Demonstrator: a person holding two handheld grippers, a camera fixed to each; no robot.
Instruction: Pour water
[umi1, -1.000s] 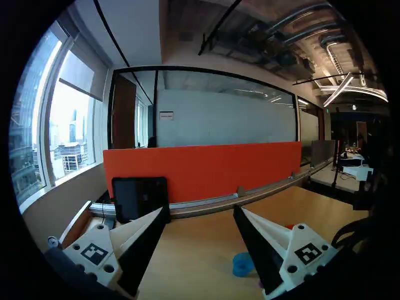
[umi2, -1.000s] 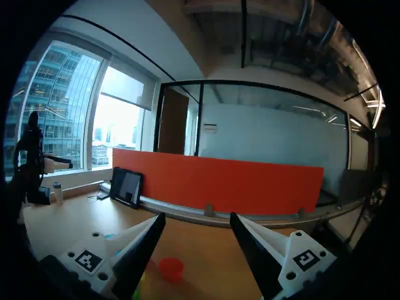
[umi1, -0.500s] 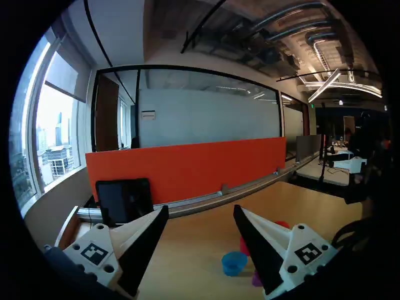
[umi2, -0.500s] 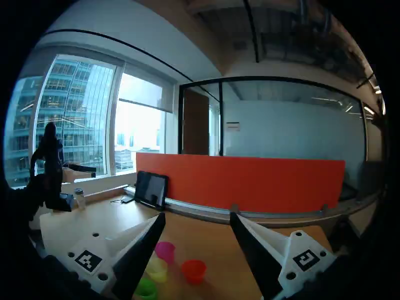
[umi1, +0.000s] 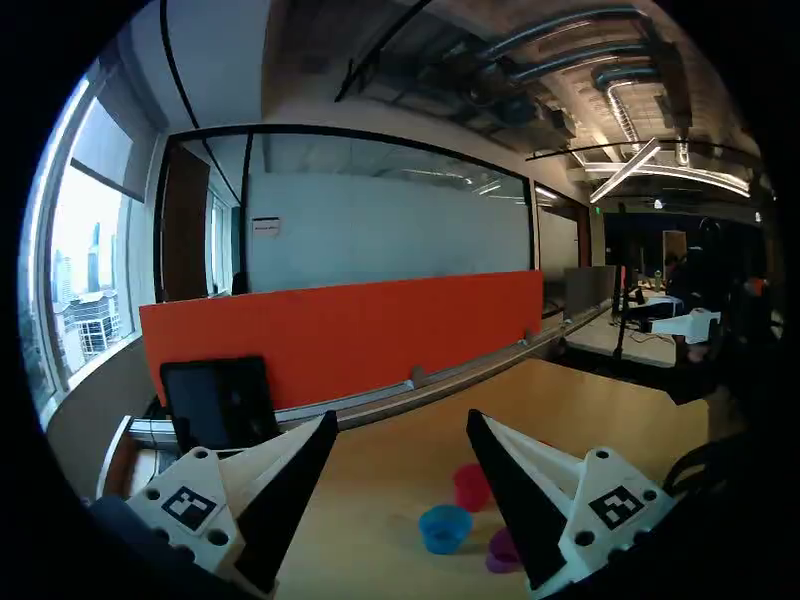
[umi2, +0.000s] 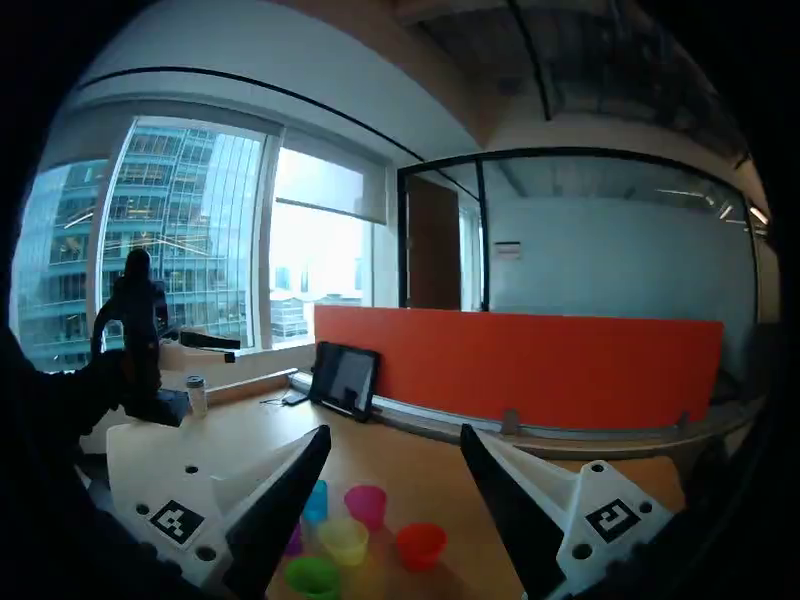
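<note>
Nothing grabbed yet on my end. The left gripper (umi1: 401, 415) has its jaws spread wide with nothing between them. The right gripper (umi2: 395, 430) is the same, wide apart and empty. Both are held up over the wooden desk (umi1: 400, 470), pointing across it at the orange divider (umi1: 340, 335) rather than down, so the cups sit low in both views. My guess is that's a carry pose while I line up, not a reach.

The cups are bunched together on the desk. In the right gripper view I count a blue cup (umi2: 316, 500), pink cup (umi2: 366, 505), yellow cup (umi2: 344, 540), red cup (umi2: 420, 545) and green cup (umi2: 312, 575). The left gripper view also catches a purple cup (umi1: 500, 552) tucked by that gripper's right finger. Clustered like that they look set out as pour targets, I reckon.

The only thing that looks like a water source is a small capped bottle (umi2: 197, 396). It stands over by the window, well apart from the cups and left of the tablet (umi2: 345, 380). It's too small to tell if there's water in it. Pouring hasn't started, and one gripper needs that bottle first.
</note>
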